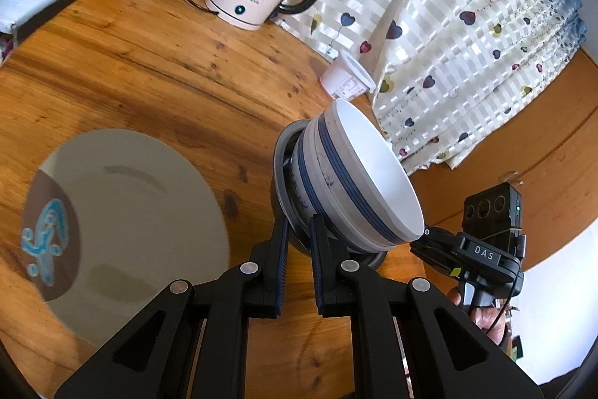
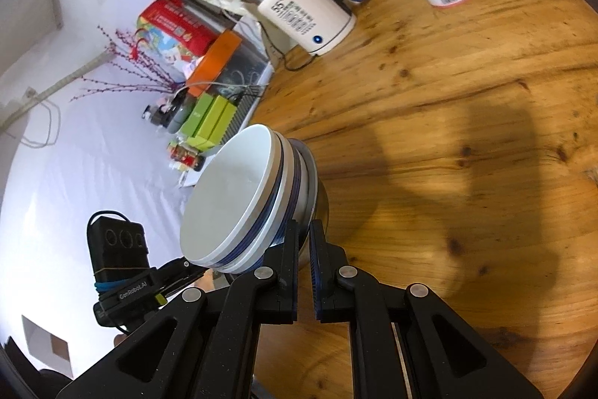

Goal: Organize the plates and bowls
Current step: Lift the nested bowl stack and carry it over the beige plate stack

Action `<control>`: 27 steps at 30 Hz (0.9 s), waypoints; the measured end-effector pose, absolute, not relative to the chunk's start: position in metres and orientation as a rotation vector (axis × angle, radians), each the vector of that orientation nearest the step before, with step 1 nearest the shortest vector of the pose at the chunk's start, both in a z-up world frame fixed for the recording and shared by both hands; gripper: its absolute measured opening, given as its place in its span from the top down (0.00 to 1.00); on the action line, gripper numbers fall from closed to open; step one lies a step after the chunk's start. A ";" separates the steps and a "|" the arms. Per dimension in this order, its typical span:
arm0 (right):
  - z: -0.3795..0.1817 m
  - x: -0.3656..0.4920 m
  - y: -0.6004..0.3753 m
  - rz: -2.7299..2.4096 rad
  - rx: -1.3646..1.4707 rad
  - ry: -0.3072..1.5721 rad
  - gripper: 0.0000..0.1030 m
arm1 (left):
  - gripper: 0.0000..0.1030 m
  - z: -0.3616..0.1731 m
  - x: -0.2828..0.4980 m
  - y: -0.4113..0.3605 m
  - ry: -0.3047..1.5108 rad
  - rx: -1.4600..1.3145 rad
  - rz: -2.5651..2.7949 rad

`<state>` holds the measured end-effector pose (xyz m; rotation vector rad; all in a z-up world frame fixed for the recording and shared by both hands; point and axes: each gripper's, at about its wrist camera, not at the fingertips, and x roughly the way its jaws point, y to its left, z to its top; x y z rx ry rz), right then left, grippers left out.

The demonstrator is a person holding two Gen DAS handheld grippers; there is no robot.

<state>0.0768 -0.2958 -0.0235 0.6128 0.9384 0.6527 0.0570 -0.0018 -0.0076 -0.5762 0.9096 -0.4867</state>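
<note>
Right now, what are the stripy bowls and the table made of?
The stacked bowls look like glazed ceramic: glossy white inside, painted blue bands outside. The bottom bowl looks metallic, maybe steel. The table is varnished wood, showing grain and dark knots.
</note>
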 end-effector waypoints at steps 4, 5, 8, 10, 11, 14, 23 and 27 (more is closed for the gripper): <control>-0.019 0.077 -0.282 0.679 0.598 0.941 0.94 | 0.90 -0.005 0.051 0.011 0.895 -0.582 -0.465; -0.019 0.077 -0.279 0.684 0.596 0.942 0.94 | 0.90 -0.004 0.049 0.015 0.891 -0.584 -0.457; -0.019 0.078 -0.269 0.702 0.588 0.949 0.94 | 0.90 -0.004 0.043 0.024 0.885 -0.591 -0.438; -0.019 0.080 -0.262 0.713 0.583 0.955 0.94 | 0.90 -0.004 0.040 0.030 0.881 -0.594 -0.425; -0.019 0.080 -0.258 0.720 0.580 0.958 0.94 | 0.90 -0.004 0.038 0.033 0.879 -0.597 -0.417; -0.020 0.082 -0.245 0.742 0.572 0.970 0.94 | 0.90 -0.004 0.032 0.044 0.873 -0.604 -0.394; -0.027 0.087 -0.209 0.798 0.543 1.009 0.94 | 0.90 -0.011 0.015 0.074 0.863 -0.633 -0.316; -0.029 0.089 -0.196 0.815 0.531 1.024 0.94 | 0.90 -0.014 0.009 0.083 0.860 -0.643 -0.294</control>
